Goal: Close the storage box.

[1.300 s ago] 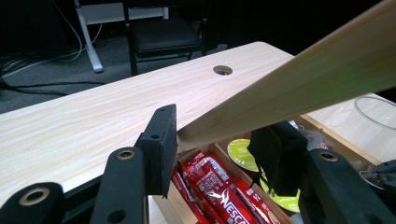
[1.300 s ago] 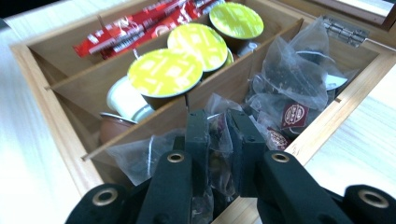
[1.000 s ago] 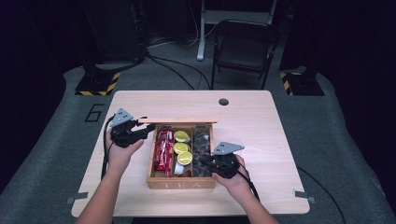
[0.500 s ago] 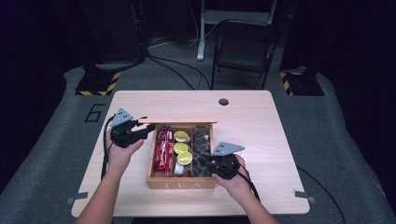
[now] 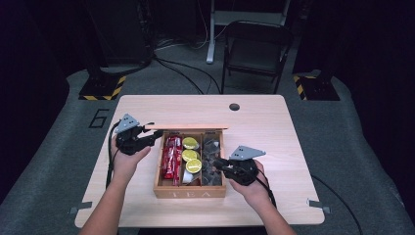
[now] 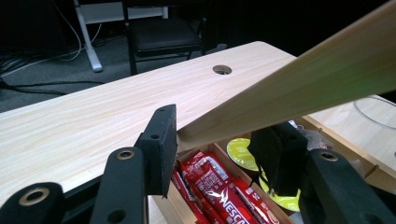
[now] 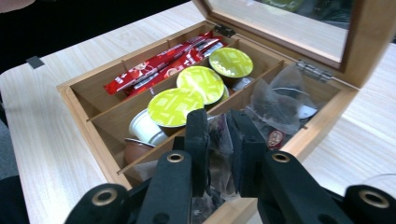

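Note:
A wooden tea box stands on the table with its lid raised. My left gripper is at the lid's left end; in the left gripper view its jaws sit on either side of the lid's edge, shut on it. My right gripper reaches into the box's right compartment. Its jaws are shut on a translucent tea bag. Red sachets fill the left compartment, and green-topped pods the middle one.
More tea bags lie at the back of the right compartment, and white pods sit at the front of the middle one. A cable hole marks the table's far side. A folding chair stands beyond the table.
The right gripper has shifted only slightly over the right compartment. The left gripper stays at the lid.

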Demonstrator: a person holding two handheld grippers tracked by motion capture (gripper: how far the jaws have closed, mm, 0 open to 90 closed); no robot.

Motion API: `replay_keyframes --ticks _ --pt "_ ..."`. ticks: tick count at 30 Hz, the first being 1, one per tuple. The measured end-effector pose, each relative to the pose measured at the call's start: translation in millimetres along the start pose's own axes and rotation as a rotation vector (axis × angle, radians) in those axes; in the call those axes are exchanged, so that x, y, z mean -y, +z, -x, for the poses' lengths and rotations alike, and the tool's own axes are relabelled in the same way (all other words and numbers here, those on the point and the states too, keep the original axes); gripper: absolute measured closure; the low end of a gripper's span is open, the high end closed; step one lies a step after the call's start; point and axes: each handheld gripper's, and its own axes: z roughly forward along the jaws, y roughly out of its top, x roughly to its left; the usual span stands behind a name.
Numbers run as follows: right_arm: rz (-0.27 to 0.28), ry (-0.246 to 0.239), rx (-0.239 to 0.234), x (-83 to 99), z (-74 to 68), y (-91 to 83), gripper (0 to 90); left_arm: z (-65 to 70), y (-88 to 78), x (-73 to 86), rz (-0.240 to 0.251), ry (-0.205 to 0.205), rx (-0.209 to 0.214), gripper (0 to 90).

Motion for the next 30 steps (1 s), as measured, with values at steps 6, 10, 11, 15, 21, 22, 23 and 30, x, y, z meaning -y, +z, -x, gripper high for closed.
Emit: replay_keyframes --ticks 6,10,11,15,21,22,23,30 --pt "0.022 0.002 0.018 -1.2 6.3 -6.7 78.8 0.0 0.0 0.0 0.0 0.0 0.0 51.4" --pt "0.027 0.014 0.034 -1.9 10.1 -12.0 78.9 0.1 0.0 0.1 0.0 0.0 0.0 51.3" --pt "0.028 0.021 0.044 -2.0 11.0 -13.2 78.8 0.1 0.0 0.1 0.0 0.0 0.0 51.3" --pt "0.038 0.023 0.058 -1.5 17.4 -17.5 78.8 0.0 0.0 0.1 0.0 0.0 0.0 51.3" --pt "0.043 0.042 0.097 0.4 27.9 -24.6 78.8 0.0 -0.1 0.1 0.0 0.0 0.001 51.3" --pt "0.042 0.044 0.106 0.8 29.7 -25.9 78.8 0.0 -0.1 0.1 0.0 0.0 0.001 51.3" --pt "0.041 0.054 0.114 1.2 31.0 -27.3 78.9 0.1 -0.1 0.1 -0.001 0.0 0.001 51.3" --pt "0.056 0.073 0.153 4.0 43.1 -36.2 78.8 0.1 -0.1 0.1 0.0 0.0 0.0 51.3"
